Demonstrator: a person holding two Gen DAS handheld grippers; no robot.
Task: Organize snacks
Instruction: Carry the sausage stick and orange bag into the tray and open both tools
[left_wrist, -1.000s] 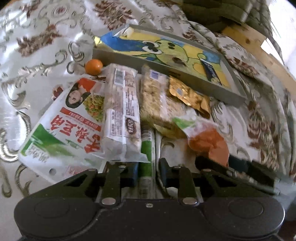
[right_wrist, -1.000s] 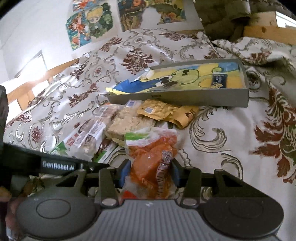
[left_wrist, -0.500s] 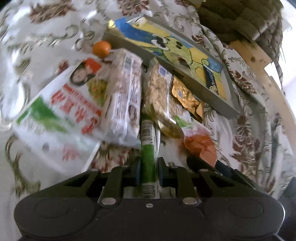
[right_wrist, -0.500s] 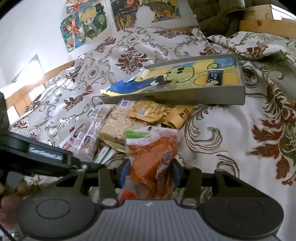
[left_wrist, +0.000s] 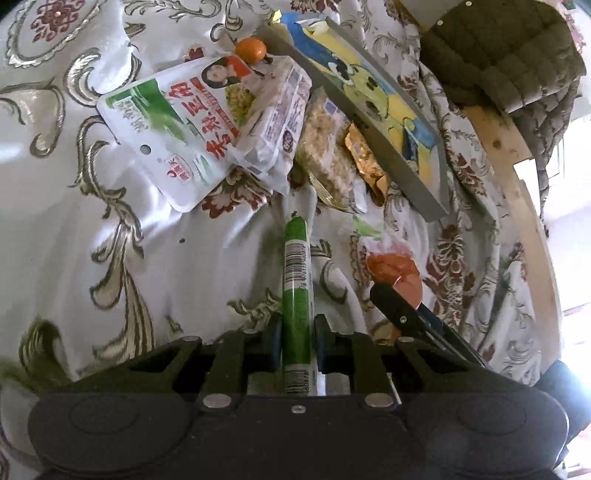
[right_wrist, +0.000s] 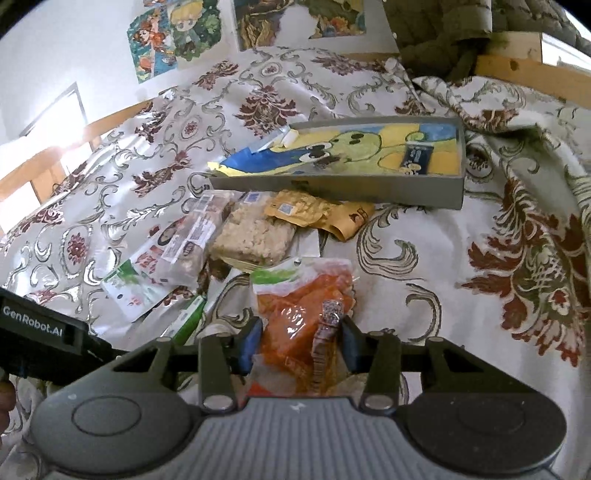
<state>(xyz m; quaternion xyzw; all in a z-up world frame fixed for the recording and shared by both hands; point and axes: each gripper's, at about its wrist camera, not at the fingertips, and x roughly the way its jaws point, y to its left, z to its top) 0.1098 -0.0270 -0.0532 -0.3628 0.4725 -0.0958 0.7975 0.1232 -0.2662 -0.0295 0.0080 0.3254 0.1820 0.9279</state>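
Pinching a green snack stick between its fingers, the left claw held it with the long axis pointing straight ahead, toward the grey tray lying forward and to the right. The right claw was pressed onto an orange snack bag, the tray ahead of it. I judged the right claw nearer. Other packets lay between, on the patterned cloth.

Green stick with white barcode; orange bag; grey tray; cloth cream, maroon floral scrollwork.
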